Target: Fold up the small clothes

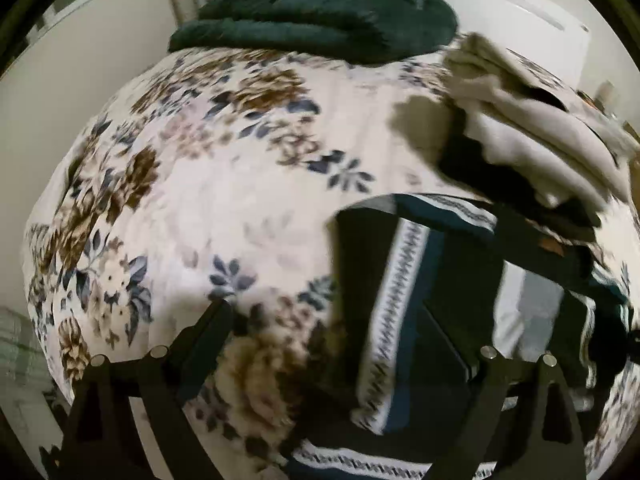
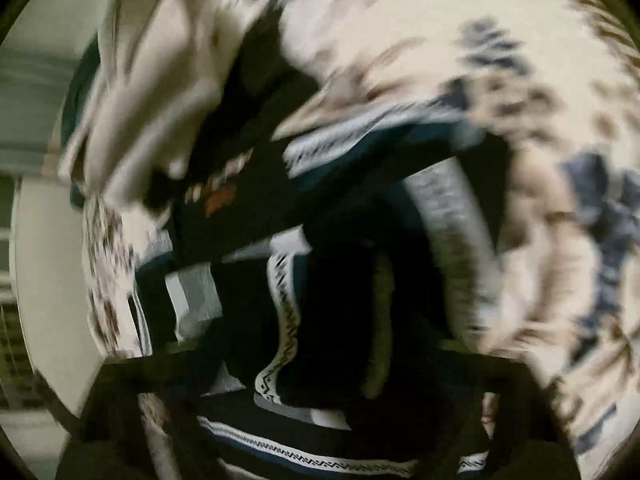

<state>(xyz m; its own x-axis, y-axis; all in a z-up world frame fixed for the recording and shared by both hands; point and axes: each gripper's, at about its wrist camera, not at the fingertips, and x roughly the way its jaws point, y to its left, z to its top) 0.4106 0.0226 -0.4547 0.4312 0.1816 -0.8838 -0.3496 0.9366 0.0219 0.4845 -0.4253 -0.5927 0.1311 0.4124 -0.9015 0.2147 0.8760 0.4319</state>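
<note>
No readable writing; left gripper (image 1: 320,320) released over striped garment (image 1: 400,300), right gripper clenched, grasp unclear

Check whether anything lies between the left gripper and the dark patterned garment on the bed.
Nothing visible does. The left gripper hangs open over the floral bedspread, with the dark patterned garment directly ahead by its right-hand finger. The beige clothes pile sits farther back, aside.

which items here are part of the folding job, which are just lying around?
Job:
- dark striped garment, spread on the bed
- pile of pale clothes, probably waiting or already done
- left gripper, open above the garment
- right gripper: too blurred to see

Lying about:
- dark green blanket, at the far end
- floral bedspread, only the work surface
</note>
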